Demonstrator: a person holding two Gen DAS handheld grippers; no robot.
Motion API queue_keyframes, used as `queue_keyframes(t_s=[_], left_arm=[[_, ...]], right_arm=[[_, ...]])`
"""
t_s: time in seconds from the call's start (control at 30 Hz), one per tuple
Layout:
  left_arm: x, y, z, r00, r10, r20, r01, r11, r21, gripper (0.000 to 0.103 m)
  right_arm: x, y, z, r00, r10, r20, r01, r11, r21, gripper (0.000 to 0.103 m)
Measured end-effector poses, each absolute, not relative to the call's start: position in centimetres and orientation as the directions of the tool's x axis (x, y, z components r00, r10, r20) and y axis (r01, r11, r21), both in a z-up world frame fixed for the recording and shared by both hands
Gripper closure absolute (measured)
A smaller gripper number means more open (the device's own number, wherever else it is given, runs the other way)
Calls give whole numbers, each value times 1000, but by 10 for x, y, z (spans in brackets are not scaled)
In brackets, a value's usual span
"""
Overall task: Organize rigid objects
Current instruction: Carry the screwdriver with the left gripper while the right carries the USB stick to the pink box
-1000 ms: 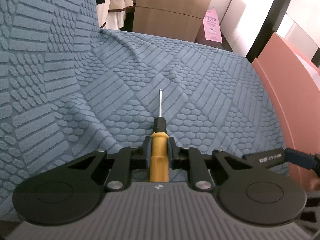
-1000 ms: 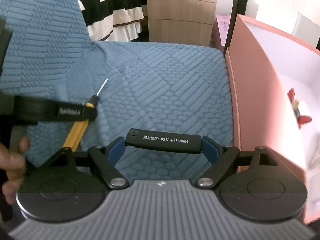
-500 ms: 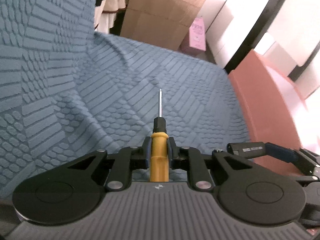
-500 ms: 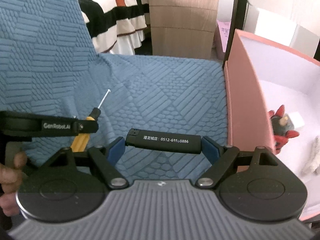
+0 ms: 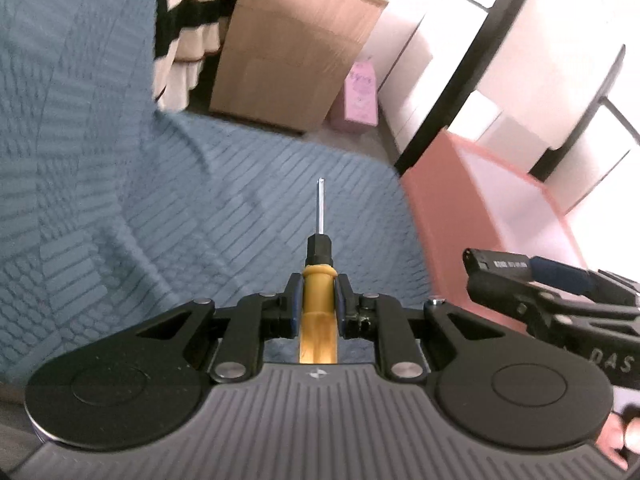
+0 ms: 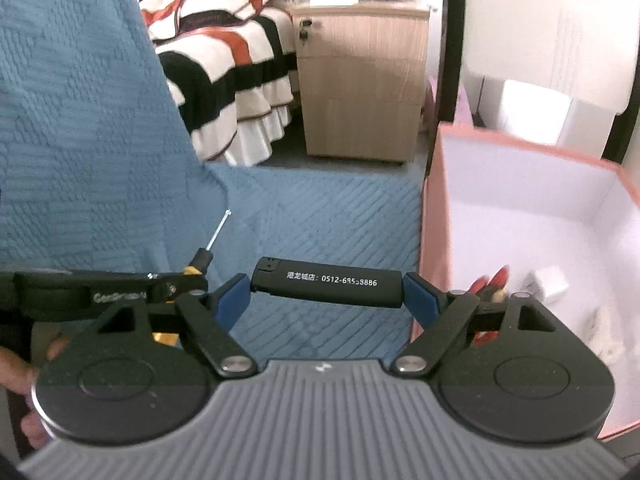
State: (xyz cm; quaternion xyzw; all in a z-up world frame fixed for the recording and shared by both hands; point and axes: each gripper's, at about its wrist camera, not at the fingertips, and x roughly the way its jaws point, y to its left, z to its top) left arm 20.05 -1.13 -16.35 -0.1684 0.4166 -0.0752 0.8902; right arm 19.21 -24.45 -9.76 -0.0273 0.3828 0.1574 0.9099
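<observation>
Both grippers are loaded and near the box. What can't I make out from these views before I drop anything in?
- Pink box contents, right wrist view: the right gripper hides the red item.
- Screwdriver handle end, left wrist view: hidden under the gripper body.
- Lighter print, left wrist view: blurred.

Left hand-held gripper: ribbed grey body with a small white logo at its front edge. Two black round discs flank the body. Black angled link arms, each with a triangular cut-out, pinned by silver screws. Blue pads line the inner faces of the black fingers.

Right hand-held gripper: same grey ribbed body, black discs, silver screws. Blue fingers, wedge-shaped. Seen from the left wrist view, its side carries white letters "DAS".

Left gripper's side bears pale lettering, blurred. Bare skin of a hand shows beside it.
</observation>
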Motion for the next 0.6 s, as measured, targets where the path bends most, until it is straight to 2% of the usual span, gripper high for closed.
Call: queue_keyframes(t_s=[0.3, 0.6], left_arm=[[205, -34, -101, 707, -279, -650, 57, 938, -341, 83], [219, -67, -52, 740, -332, -585, 118, 920, -373, 83]], right_arm=[[195, -272, -50, 724, 278, -632, -298, 951, 78, 18], [196, -302, -18, 771, 264, -580, -278, 958, 68, 18]])
